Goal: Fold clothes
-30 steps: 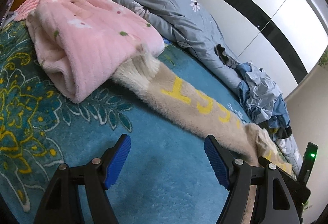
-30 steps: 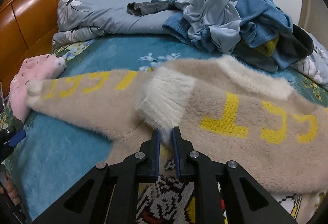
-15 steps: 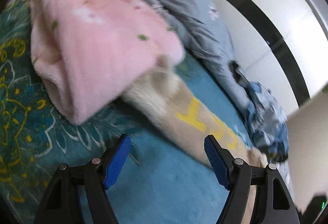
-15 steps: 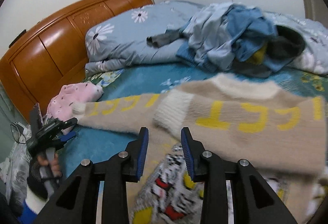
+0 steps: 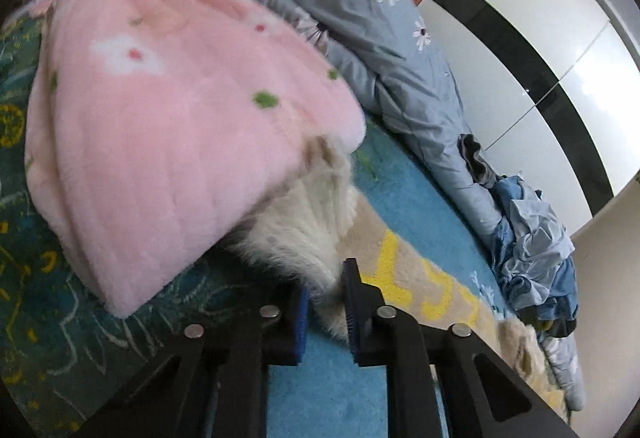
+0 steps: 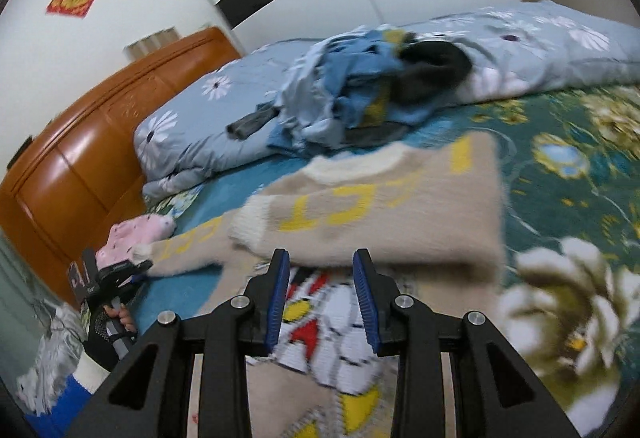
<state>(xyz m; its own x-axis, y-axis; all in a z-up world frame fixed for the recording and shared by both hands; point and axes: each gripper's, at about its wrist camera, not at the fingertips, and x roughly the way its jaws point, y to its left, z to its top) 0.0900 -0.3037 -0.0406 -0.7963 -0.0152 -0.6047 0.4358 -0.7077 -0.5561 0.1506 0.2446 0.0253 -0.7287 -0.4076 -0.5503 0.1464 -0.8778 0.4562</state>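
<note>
A beige fuzzy sweater (image 6: 384,222) with yellow letters and a cartoon front lies spread on the blue bedspread (image 6: 248,173). One sleeve is folded across its chest, its white cuff (image 6: 248,226) pointing left. The other sleeve (image 5: 424,278) stretches toward a folded pink garment (image 5: 168,125). My left gripper (image 5: 326,304) is shut on that sleeve's white cuff (image 5: 304,238), right beside the pink garment; it also shows in the right wrist view (image 6: 132,270). My right gripper (image 6: 320,290) is open and empty above the sweater's front.
A pile of blue and grey clothes (image 6: 352,93) lies on a rolled grey floral duvet (image 6: 520,53) along the far side. A wooden headboard (image 6: 80,157) stands at the left. A white wardrobe wall (image 5: 540,37) is behind the bed.
My left gripper moved forward to the sleeve cuff and closed on it. My right gripper let go of the folded sleeve, opened and pulled back upward.
</note>
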